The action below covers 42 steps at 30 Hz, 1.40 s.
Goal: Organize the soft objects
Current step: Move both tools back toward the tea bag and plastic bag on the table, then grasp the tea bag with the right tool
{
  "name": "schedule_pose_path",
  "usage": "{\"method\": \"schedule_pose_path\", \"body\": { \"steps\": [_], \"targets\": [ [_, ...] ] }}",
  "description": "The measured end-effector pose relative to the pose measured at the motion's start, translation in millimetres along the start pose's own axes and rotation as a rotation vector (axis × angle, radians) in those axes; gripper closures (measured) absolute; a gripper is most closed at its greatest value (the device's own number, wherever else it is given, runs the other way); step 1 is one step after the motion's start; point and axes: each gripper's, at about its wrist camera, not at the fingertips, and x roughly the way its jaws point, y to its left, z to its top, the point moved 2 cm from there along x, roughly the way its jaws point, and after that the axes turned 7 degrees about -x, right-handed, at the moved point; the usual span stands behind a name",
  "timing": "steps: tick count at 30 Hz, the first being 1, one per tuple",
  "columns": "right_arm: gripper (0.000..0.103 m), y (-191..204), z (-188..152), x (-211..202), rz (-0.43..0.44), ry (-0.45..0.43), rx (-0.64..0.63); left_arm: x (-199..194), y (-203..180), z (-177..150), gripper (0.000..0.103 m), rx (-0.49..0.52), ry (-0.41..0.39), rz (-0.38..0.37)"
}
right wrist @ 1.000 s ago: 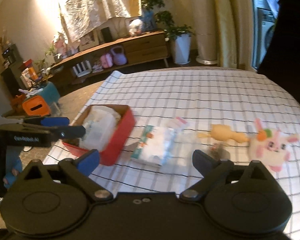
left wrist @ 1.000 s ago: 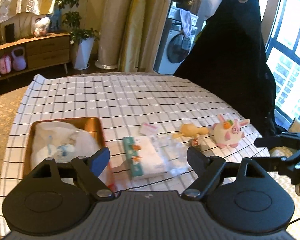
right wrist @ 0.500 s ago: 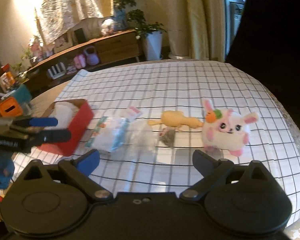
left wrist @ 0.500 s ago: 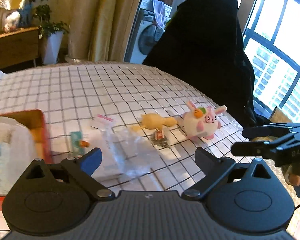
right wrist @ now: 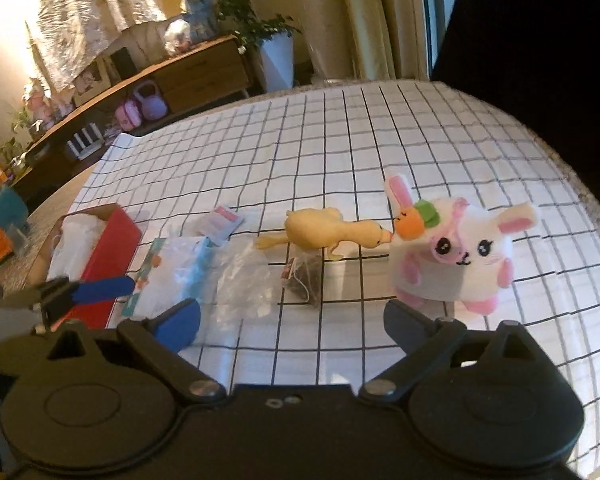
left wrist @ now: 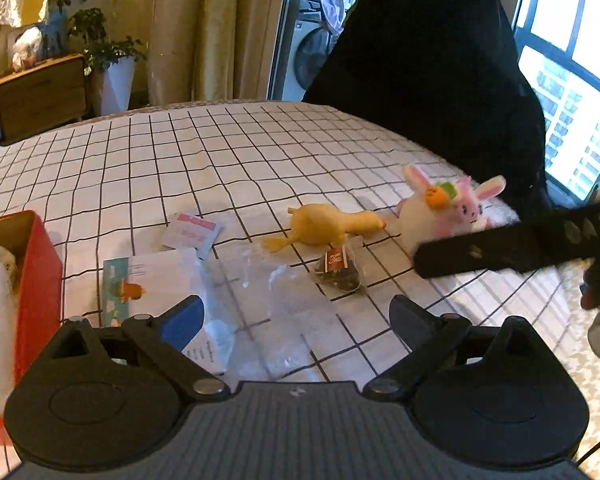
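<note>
The white-and-pink plush bunny [right wrist: 456, 256] sat on the checked desk [right wrist: 340, 148], near its right-hand edge in the right wrist view, with an orange carrot patch on its head. The yellow rubber chicken [right wrist: 324, 234] lay on its side just left of it, its beak touching the bunny's carrot. In front of the chicken rested a small tea bag [right wrist: 306, 280], then a clear plastic bag [right wrist: 244, 284] and a pack of wipes [left wrist: 156, 280], with a small pink-and-white sachet [left wrist: 190, 234] behind them. Farther left stood the red box [right wrist: 108, 268], holding white soft material. The right gripper [right wrist: 292, 320] hovered in front of the bunny, its fingers wide apart and empty. The left gripper [left wrist: 296, 318] hung over the clear bag; its fingers had just been opening and stood apart with nothing clamped
</note>
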Motion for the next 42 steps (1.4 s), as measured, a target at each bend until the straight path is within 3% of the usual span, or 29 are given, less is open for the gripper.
{"method": "schedule_pose_path", "body": {
  "steps": [9,16,23,26,30,38,39,42],
  "targets": [
    [0.012,2.3,18.0,50.1,-0.003,0.082,0.029,37.3,-13.9,-5.2,0.004,0.053,0.021,0.06],
    [0.023,-2.3,26.3,80.9,-0.023,0.132,0.038,56.0,-12.0,-6.8,0.005,0.044,0.039,0.071],
    [0.027,-4.3,25.1,97.3,-0.033,0.163,0.038,66.3,-11.3,-9.5,0.031,0.056,0.066,0.079],
    [0.033,-2.6,24.4,102.6,-0.042,0.171,0.032,70.4,-7.2,-12.1,0.042,0.044,0.087,0.073],
    [0.045,-4.1,22.3,107.0,-0.043,0.179,0.032,69.6,-4.8,-12.0,0.048,0.044,0.079,0.082],
    [0.069,-6.8,20.5,107.8,-0.073,0.172,0.014,66.8,1.4,-6.6,0.08,0.008,0.084,0.093],
    [0.073,-6.8,20.1,107.6,-0.073,0.174,0.011,66.7,3.6,-5.7,0.088,0.002,0.085,0.099],
    [0.084,-5.3,18.1,106.4,-0.09,0.172,-0.009,64.9,9.5,-3.6,0.094,-0.022,0.084,0.1]
  ]
}}
